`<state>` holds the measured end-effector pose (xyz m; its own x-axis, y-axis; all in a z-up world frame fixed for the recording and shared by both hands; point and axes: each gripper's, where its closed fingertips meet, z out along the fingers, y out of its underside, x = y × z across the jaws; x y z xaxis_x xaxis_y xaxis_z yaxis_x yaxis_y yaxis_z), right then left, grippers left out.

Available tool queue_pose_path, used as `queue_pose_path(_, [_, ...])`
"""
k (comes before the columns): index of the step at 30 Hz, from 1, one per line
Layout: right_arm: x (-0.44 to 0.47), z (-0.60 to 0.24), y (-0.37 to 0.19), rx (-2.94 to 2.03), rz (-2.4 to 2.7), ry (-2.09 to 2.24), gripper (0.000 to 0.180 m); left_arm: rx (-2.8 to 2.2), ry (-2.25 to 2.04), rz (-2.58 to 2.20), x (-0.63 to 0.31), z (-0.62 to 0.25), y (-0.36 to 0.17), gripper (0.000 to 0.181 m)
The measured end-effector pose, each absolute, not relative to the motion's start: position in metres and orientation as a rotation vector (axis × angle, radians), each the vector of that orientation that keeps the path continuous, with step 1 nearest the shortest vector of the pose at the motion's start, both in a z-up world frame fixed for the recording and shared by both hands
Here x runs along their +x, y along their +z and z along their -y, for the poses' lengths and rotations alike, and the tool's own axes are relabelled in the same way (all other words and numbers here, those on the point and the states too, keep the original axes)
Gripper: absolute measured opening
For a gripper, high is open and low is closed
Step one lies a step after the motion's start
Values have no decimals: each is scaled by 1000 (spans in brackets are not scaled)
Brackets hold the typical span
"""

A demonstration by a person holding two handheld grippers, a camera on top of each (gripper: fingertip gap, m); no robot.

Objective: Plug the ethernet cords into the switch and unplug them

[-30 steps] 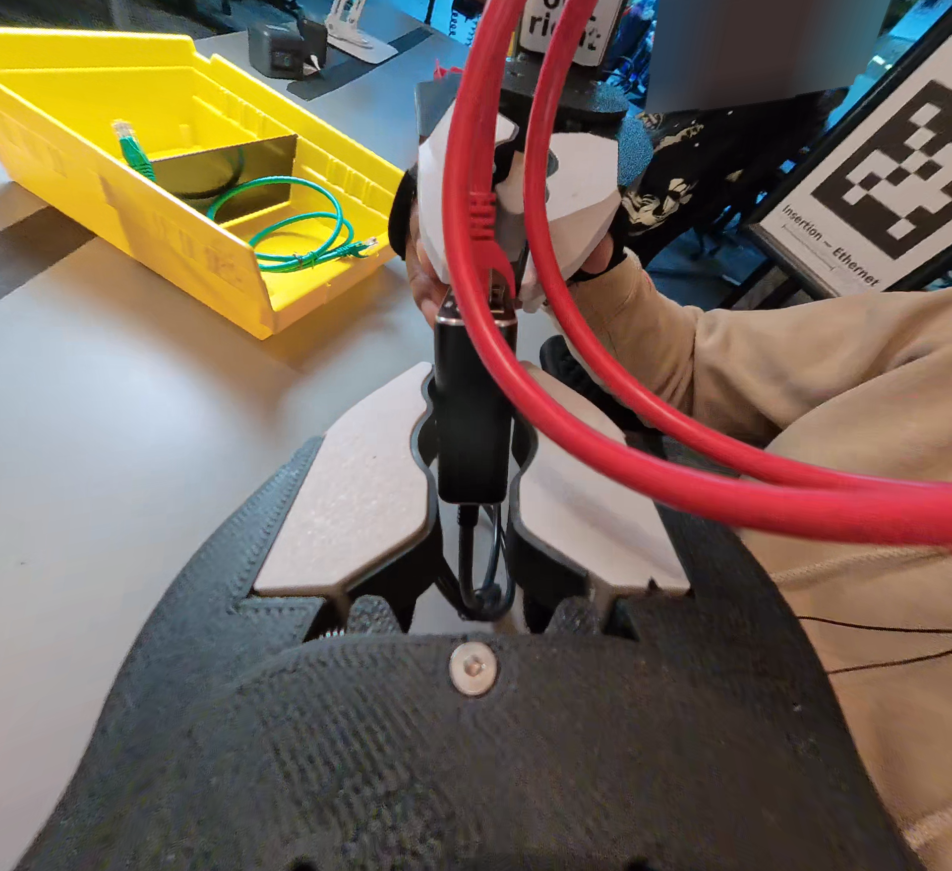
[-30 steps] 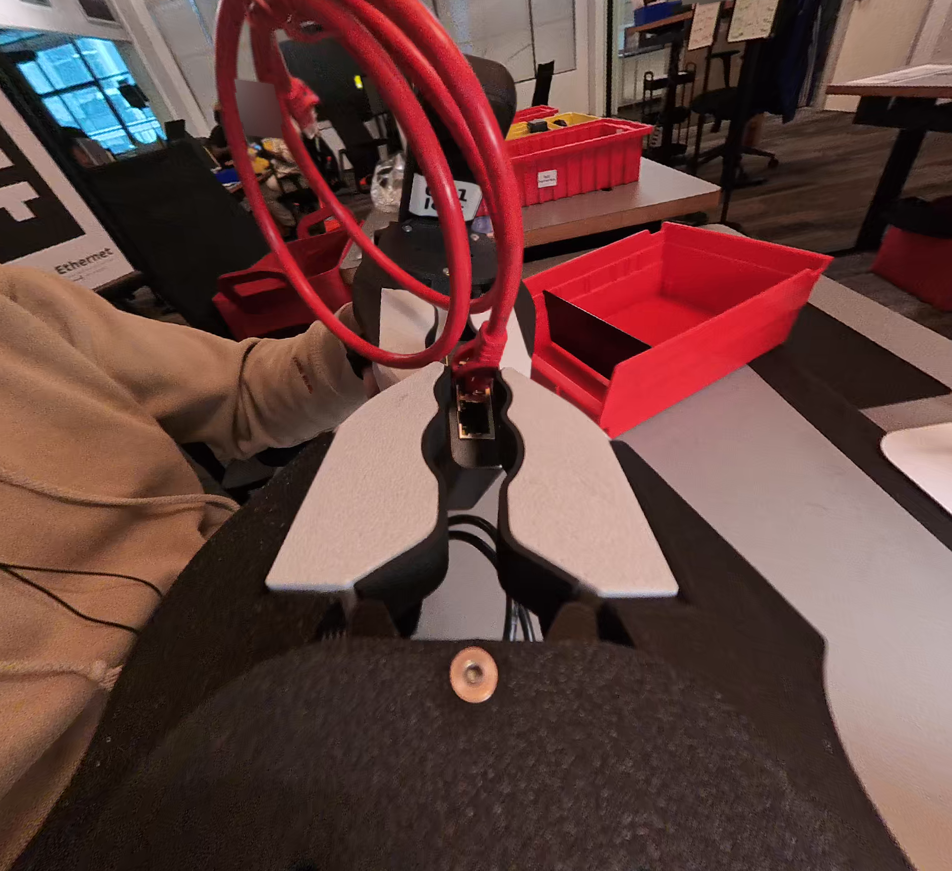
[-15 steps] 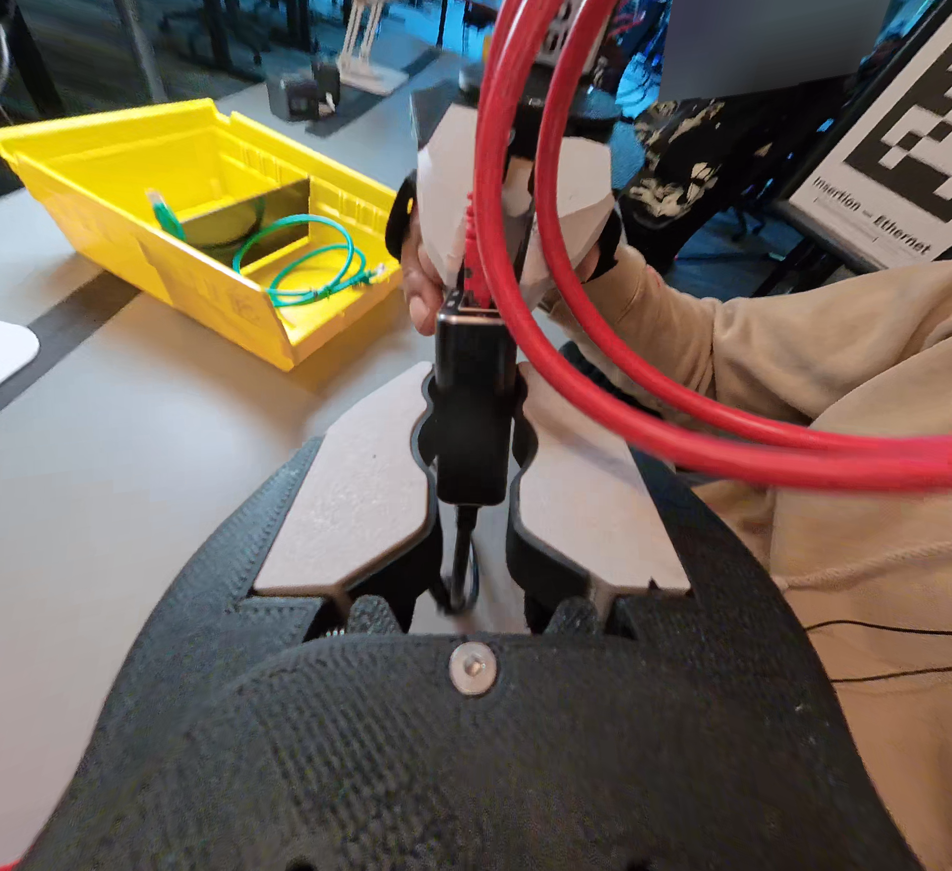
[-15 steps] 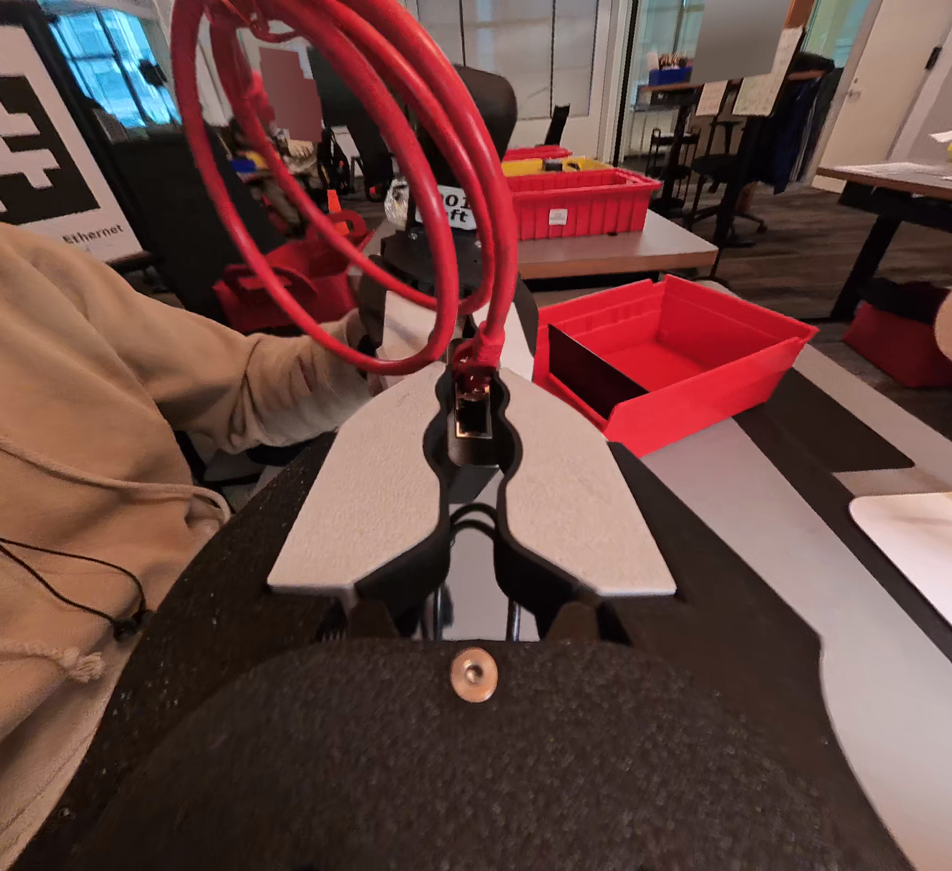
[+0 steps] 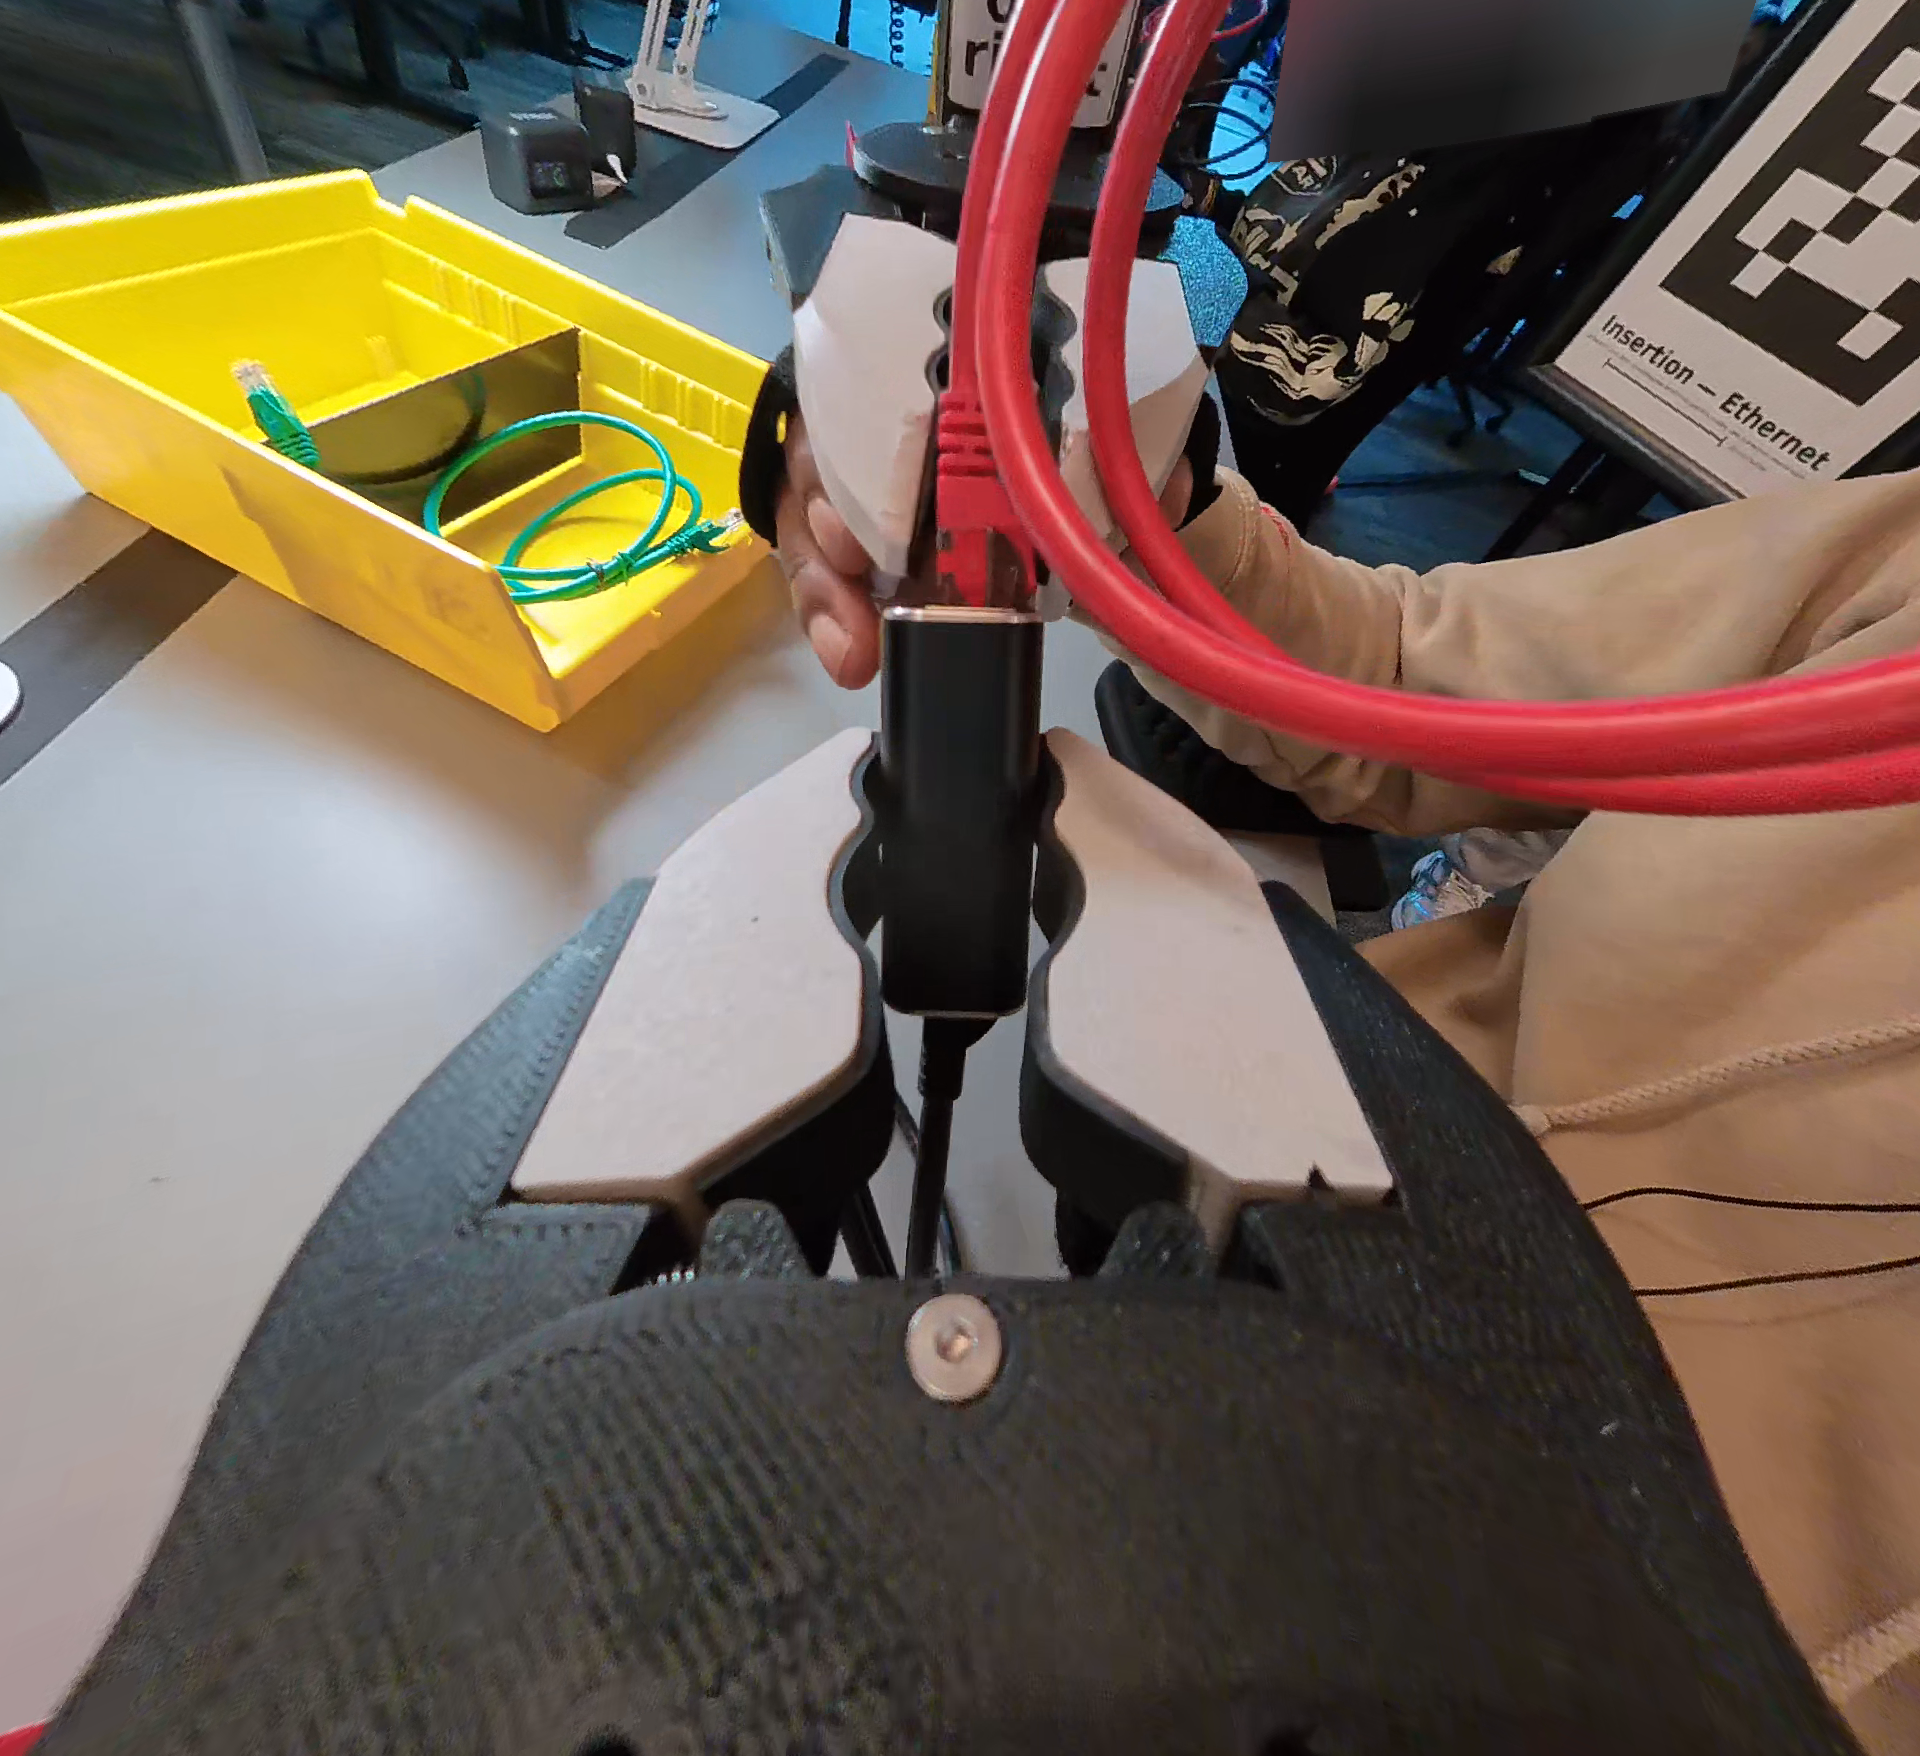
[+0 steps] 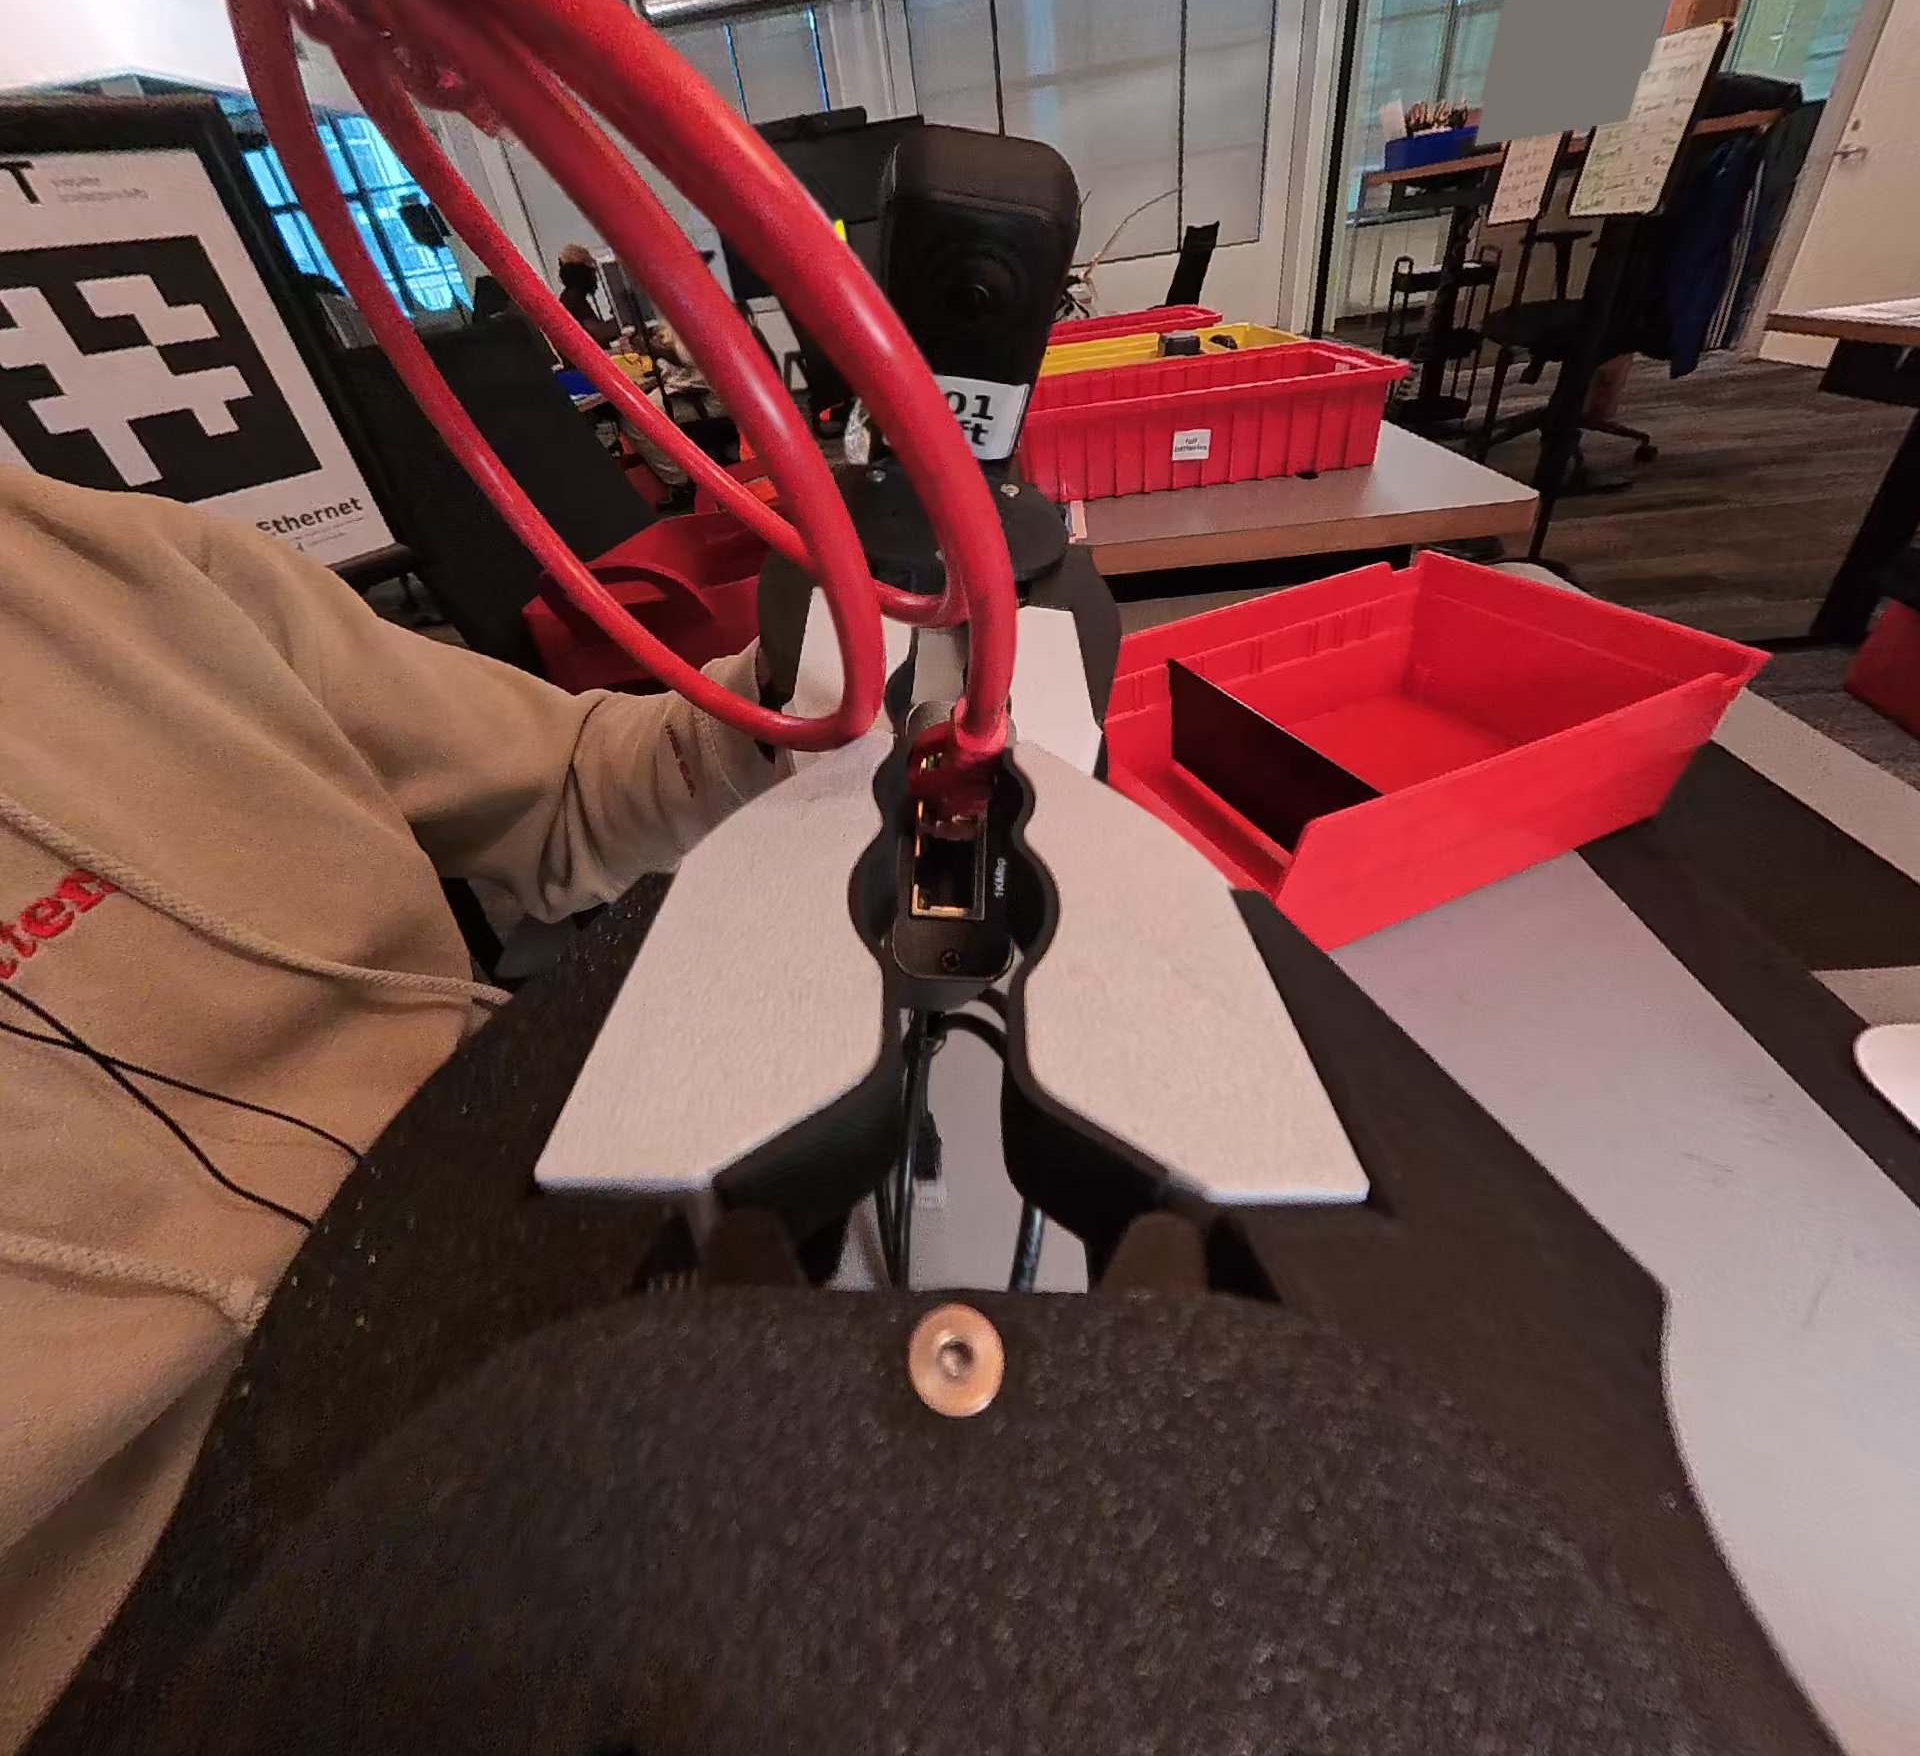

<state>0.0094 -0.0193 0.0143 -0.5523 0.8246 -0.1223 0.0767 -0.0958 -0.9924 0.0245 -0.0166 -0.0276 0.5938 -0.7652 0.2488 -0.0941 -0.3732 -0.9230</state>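
My left gripper [image 5: 961,750] is shut on a small black switch box [image 5: 958,802], port end pointing away. My right gripper [image 5: 966,563] faces it and is shut on the red plug [image 5: 966,480] of a coiled red ethernet cord [image 5: 1195,626]. The plug's tip meets the box's silver rim. In the right wrist view my right gripper [image 6: 951,761] holds the red plug [image 6: 951,771] just above the box's port [image 6: 945,885], whose opening shows empty. The red cord's coil [image 6: 644,252] stands up to the left. The left gripper [image 6: 940,667] shows behind it.
A yellow bin [image 5: 343,543] with a green ethernet cord [image 5: 582,501] sits at the left of the grey table [image 5: 260,875]. A red bin [image 6: 1455,730] with a black divider sits at the right. A person's beige sleeve [image 5: 1507,626] and a patterned sign board [image 5: 1766,272] are close by. My hands' fingertips stand some 4 cm from each other.
Both grippers keep their hold. The pair has swung slightly, and the box's port face now shows larger in the right wrist view. The red coil has tilted further left.
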Motion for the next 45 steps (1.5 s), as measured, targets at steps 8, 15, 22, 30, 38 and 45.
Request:
queue_pose_path(8, [5, 12, 12, -1014, 1626, 1551, 14, -1825, -824, -664, 20, 13, -25, 24])
queue_pose_path(15, [0, 7, 16, -956, 1542, 1432, 15, -1829, -845, -585, 19, 9, -22, 25])
queue_pose_path(22, [-3, 0, 23, -852, 1445, 1221, 17, -1782, -968, -501, 19, 6, -17, 25])
queue_pose_path(30, [1, 3, 30, -784, 1424, 1174, 16, -1720, -1083, -503, 22, 9, -10, 25])
queue_pose_path(38, [19, 18, 8, -936, 1716, 1570, 14, -1846, -814, -723, 29, 17, -31, 25])
queue_pose_path(45, [22, 28, -10, -910, 1873, 1417, 14, -2006, -543, -873, 21, 28, -49, 25])
